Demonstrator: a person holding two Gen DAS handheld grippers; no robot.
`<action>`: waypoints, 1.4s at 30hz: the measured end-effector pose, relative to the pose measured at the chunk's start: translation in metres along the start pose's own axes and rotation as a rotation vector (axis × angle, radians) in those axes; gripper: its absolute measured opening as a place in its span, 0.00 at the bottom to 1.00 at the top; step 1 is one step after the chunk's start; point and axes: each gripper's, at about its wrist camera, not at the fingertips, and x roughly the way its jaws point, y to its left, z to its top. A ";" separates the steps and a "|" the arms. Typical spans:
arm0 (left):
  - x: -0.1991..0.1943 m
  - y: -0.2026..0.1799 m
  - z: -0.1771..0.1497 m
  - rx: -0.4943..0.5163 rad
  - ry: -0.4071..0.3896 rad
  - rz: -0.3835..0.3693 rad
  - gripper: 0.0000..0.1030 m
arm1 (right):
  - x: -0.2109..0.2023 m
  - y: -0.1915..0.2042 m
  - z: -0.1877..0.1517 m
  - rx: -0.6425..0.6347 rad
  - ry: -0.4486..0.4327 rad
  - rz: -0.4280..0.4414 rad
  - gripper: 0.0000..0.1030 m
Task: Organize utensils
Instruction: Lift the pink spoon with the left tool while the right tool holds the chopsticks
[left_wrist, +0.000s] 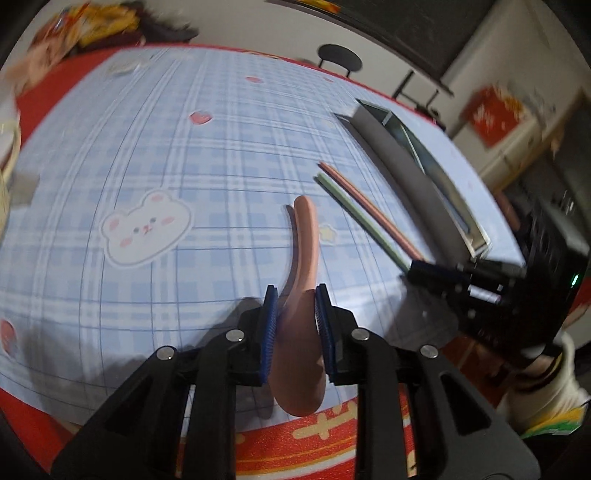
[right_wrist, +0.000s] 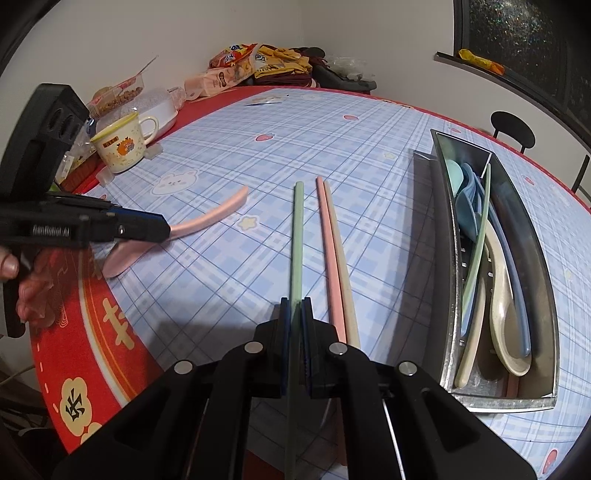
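A pink spoon (left_wrist: 304, 229) (right_wrist: 221, 212) lies on the blue checked tablecloth near the table's front edge. My left gripper (left_wrist: 295, 295) (right_wrist: 162, 230) is shut on its neck, just above the bowl, and the handle points away. My right gripper (right_wrist: 295, 302) (left_wrist: 413, 269) is shut on a green chopstick (right_wrist: 297, 240) (left_wrist: 354, 214) that runs straight ahead over the cloth. Beside it lie a pink chopstick (right_wrist: 327, 240) (left_wrist: 369, 206) and a beige chopstick (right_wrist: 341, 258), touching each other. The metal utensil tray (right_wrist: 443, 258) (left_wrist: 399, 166) on the right holds several spoons and chopsticks.
A yellow-rimmed mug (right_wrist: 122, 147), a clear container and snack bags (right_wrist: 236, 62) crowd the far left of the table. A black chair (right_wrist: 513, 129) stands behind the tray. The red cloth border (right_wrist: 92, 314) marks the near table edge. A hand holds the left gripper's handle.
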 end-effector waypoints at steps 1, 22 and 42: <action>0.000 0.005 0.000 -0.024 -0.002 -0.015 0.24 | 0.000 0.000 0.000 0.000 0.000 0.000 0.06; -0.001 0.005 -0.012 0.079 -0.094 0.083 0.17 | 0.001 0.001 0.000 -0.005 0.002 -0.011 0.06; 0.000 -0.004 -0.015 0.138 -0.119 0.125 0.18 | 0.003 0.010 0.002 -0.050 0.002 -0.066 0.06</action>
